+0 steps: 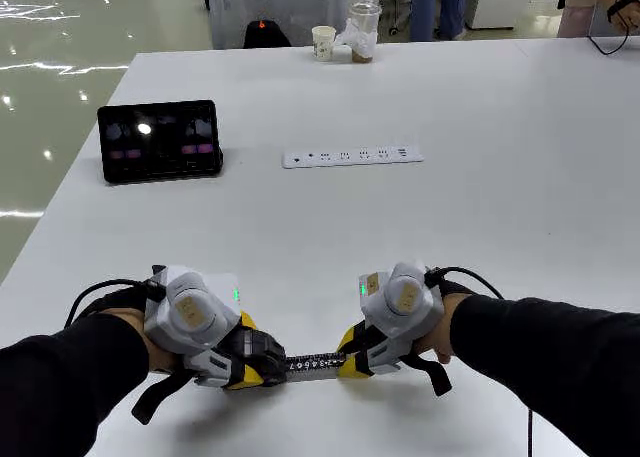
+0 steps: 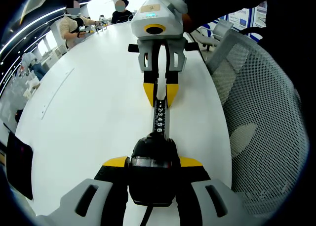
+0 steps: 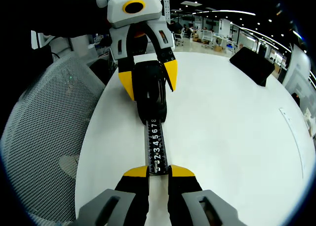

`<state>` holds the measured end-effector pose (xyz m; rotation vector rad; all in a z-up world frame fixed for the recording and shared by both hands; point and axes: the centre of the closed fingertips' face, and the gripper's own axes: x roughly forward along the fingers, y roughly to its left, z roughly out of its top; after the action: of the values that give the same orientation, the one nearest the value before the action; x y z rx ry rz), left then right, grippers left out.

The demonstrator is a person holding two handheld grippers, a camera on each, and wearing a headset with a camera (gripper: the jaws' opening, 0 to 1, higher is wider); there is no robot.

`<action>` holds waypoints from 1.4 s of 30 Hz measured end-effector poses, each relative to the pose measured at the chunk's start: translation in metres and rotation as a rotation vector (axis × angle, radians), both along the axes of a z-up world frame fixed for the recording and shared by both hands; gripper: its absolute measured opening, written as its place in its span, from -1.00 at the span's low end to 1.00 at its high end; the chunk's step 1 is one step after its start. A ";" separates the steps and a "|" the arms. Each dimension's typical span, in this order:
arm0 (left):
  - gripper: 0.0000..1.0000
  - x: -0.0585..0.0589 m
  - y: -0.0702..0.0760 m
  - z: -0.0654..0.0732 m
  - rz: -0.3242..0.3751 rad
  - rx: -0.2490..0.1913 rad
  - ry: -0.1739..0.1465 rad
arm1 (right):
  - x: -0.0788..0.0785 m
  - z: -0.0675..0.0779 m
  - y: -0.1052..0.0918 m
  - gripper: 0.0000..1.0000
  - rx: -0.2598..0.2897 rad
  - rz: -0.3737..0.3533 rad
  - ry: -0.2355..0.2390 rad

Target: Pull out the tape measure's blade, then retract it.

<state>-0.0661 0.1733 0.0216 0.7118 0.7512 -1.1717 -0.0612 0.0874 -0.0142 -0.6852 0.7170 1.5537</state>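
Head view: the left gripper [image 1: 250,355] is holding the black tape measure [image 1: 266,355] low over the near edge of the white tabletop [image 1: 420,237], its fingers pinching the case from both sides. The right gripper [image 1: 352,355] is facing it just beside, gripping the tip of the blade [image 1: 315,361], which is showing a short marked stretch between the two. Farther back, a dark tablet [image 1: 160,140] is lying to the left, a white power strip [image 1: 352,157] is lying near the middle, and cups [image 1: 324,42] are standing at the far edge.

Left gripper view: the yellow-tipped fingers [image 2: 116,162] are squeezing the tape measure [image 2: 153,179] between them. The blade [image 2: 159,119] is running straight ahead into the right gripper [image 2: 160,95]. A mesh chair [image 2: 266,112] is standing beside the tabletop.

Right gripper view: the fingers [image 3: 136,172] are pressing together on the blade [image 3: 156,149] at its end, with printed numbers reading along it. The case [image 3: 150,95] is sitting ahead, clamped in the left gripper [image 3: 148,80].
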 end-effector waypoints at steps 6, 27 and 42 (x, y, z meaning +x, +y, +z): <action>-0.38 0.000 0.000 0.000 0.001 -0.002 0.000 | 0.002 0.001 -0.005 -0.79 -0.001 -0.004 0.004; -0.38 0.000 0.000 0.000 -0.001 -0.002 0.000 | 0.003 0.000 -0.023 -0.79 -0.013 -0.010 -0.001; -0.38 0.001 0.000 0.001 0.000 -0.002 -0.002 | 0.005 0.001 -0.036 -0.79 -0.023 -0.016 -0.003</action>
<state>-0.0654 0.1735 0.0225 0.7108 0.7483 -1.1711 -0.0564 0.0517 -0.0128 -0.6968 0.7371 1.5313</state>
